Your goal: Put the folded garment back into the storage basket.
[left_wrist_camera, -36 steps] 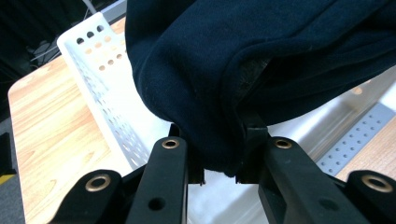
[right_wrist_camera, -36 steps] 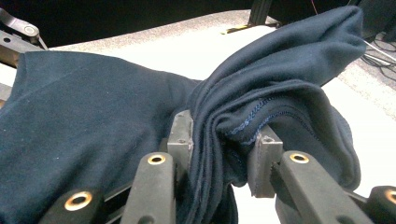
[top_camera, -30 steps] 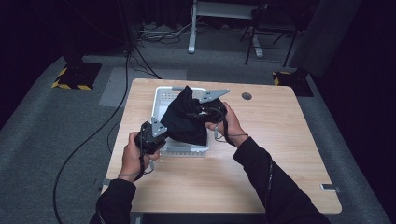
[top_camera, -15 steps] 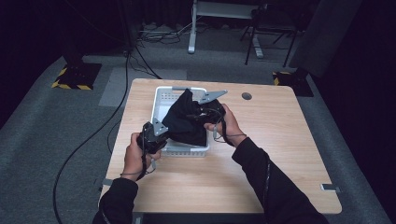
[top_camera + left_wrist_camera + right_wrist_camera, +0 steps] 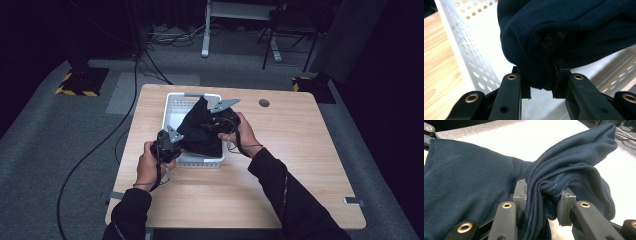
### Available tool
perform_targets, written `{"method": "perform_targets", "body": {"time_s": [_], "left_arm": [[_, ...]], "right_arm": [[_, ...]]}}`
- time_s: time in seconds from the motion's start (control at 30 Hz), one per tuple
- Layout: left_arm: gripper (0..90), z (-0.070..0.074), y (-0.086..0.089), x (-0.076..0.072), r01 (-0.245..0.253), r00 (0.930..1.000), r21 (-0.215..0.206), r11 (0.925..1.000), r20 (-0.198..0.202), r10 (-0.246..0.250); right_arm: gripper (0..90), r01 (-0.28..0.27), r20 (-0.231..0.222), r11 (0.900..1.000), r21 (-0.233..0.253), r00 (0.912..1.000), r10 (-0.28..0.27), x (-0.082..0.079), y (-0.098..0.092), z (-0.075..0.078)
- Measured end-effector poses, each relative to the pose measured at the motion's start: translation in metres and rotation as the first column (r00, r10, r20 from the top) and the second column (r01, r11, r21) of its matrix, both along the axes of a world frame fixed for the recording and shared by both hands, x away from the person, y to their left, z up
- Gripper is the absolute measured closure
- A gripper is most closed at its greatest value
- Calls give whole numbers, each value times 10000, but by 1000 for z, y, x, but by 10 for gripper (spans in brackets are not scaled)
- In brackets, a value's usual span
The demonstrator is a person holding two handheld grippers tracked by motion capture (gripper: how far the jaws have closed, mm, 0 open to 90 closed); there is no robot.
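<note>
We find the table point(image 5: 300, 165) bare along its near edge and across its right half; a gripper could pass freely there. The basket point(image 5: 172, 107), set by the far edge toward the left, is the one obstacle standing on the top. Its perforated walls hem in the cloth point(image 5: 200, 132), which bulks over most of its inside and the near rim. A narrow bare strip runs between basket and left edge.

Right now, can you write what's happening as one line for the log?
left gripper: shut on dark cloth | right gripper: shut on dark cloth | cloth: held over white basket | basket: on wooden table
</note>
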State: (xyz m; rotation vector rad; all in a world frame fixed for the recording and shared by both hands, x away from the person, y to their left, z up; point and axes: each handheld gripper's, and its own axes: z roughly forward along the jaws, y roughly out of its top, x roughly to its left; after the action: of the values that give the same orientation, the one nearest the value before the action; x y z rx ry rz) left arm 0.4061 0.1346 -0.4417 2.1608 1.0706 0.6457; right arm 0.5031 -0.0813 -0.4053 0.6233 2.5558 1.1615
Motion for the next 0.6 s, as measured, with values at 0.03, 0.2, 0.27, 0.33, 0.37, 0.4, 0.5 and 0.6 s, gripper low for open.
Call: {"method": "perform_targets", "body": {"time_s": [0.03, 0.2, 0.27, 0.33, 0.37, 0.4, 0.5, 0.6], "left_arm": [[734, 0, 0, 0, -32, 10000, -82, 10000, -6, 32], [722, 0, 0, 1, -60, 10000, -102, 9999, -53, 59], [713, 0, 1, 2, -112, 9999, -160, 9998, -91, 111], [709, 0, 1, 2, -130, 9998, -190, 9997, -122, 128], [703, 0, 1, 2, -142, 9998, -207, 9997, -131, 139], [700, 0, 1, 2, -183, 9997, -241, 9995, -153, 179], [687, 0, 2, 2, -193, 9996, -280, 9994, -205, 187], [665, 0, 2, 3, -211, 9996, -300, 9993, -207, 205]], "right_arm": [[671, -2, 8, 10000, -27, 10000, 2, 0, 0, -1], [669, 60, 32, 9999, -91, 10000, -60, 1, 0, -2], [667, 104, 67, 9998, -156, 9999, -103, 0, 1, -2], [667, 125, 87, 9997, -199, 9999, -124, 1, 2, -2], [666, 156, 71, 9997, -167, 9999, -155, 1, 2, -3], [666, 182, 57, 9997, -158, 9998, -181, 1, 3, -3], [663, 221, -24, 9996, -158, 9998, -222, 1, 3, -4], [658, 308, -86, 9994, -157, 9995, -310, 2, 3, -4]]}}
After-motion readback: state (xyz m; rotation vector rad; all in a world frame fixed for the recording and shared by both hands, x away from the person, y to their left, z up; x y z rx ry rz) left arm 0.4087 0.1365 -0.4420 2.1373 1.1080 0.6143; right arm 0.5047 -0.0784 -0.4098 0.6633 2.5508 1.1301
